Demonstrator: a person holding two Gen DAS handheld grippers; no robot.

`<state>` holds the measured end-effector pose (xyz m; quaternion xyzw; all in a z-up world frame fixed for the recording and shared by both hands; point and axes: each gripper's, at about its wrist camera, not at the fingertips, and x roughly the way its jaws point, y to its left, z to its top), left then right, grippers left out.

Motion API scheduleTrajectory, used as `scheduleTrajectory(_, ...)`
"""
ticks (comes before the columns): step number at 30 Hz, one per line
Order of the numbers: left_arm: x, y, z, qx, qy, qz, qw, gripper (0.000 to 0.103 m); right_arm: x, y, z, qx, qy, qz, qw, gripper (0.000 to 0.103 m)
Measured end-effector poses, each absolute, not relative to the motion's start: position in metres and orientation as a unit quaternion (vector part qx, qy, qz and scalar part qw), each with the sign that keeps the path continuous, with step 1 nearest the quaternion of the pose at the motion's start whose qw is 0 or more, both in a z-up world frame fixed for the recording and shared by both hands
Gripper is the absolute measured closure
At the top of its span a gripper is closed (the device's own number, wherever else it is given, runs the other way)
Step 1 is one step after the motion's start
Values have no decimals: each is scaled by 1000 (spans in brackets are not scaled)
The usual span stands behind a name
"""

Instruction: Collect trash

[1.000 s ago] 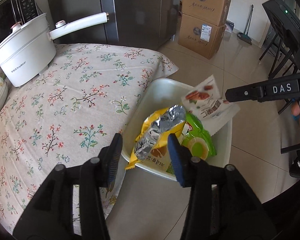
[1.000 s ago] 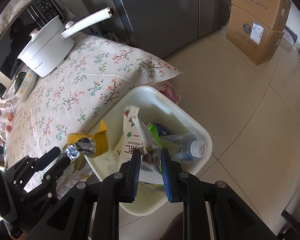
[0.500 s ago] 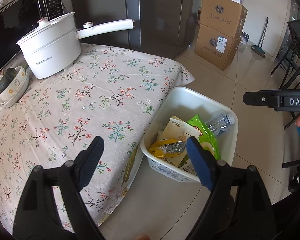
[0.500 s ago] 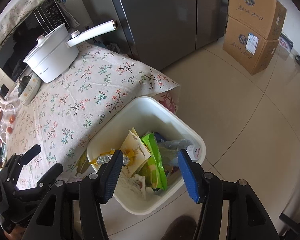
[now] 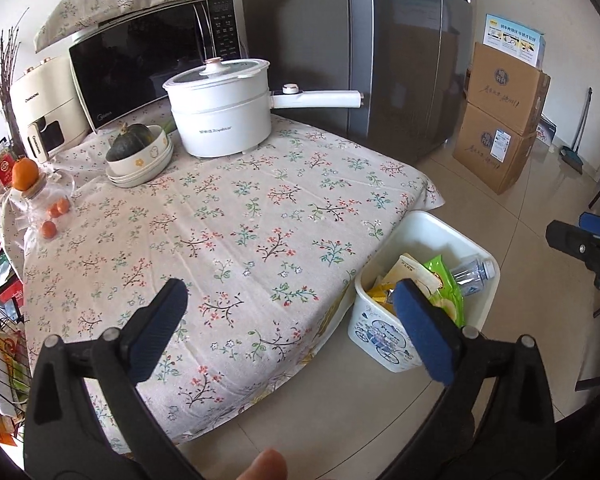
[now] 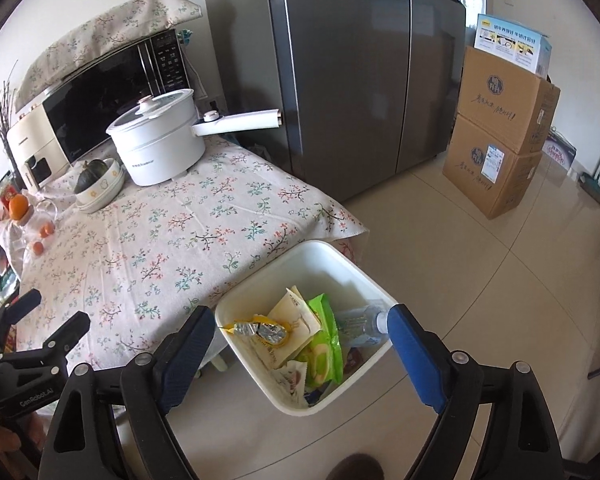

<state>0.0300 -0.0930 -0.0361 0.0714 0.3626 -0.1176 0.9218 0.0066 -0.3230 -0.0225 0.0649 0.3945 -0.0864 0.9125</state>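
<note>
1. Hanging wide open and empty, both the left gripper (image 5: 290,330) and right gripper (image 6: 298,354).
2. Trash wrappers (image 6: 300,334) are sitting in the white bin (image 6: 320,256), at 5 o'clock off the table (image 5: 228,216).

Bin (image 6: 342,256) on floor beside table (image 6: 172,232), wrappers (image 6: 300,328) inside

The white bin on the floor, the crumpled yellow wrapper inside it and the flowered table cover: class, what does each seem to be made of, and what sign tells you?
White bin: probably moulded plastic, smooth with a slight sheen and rounded rim. Crumpled yellow wrapper: likely foil-lined plastic film, its silvery inside glinting and holding sharp creases. Flowered table cover: woven cloth, matte, with fold lines and a draping edge.
</note>
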Motion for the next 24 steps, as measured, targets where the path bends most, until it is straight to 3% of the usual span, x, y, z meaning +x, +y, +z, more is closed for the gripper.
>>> scheduleTrajectory(5, 8, -71, -21, 58, 342, -88, 934, 1, -13, -300, -10, 37, 371, -90, 924, 8)
scheduleTrajectory(8, -2, -60, -21, 44, 345, -78, 934, 1, -26, -290, -6, 30, 359, -89, 928, 0)
scheduleTrajectory(24, -30, -48, -15, 26, 322, -59, 945, 1, -38, -259, -5, 2, 338, -70, 938, 0)
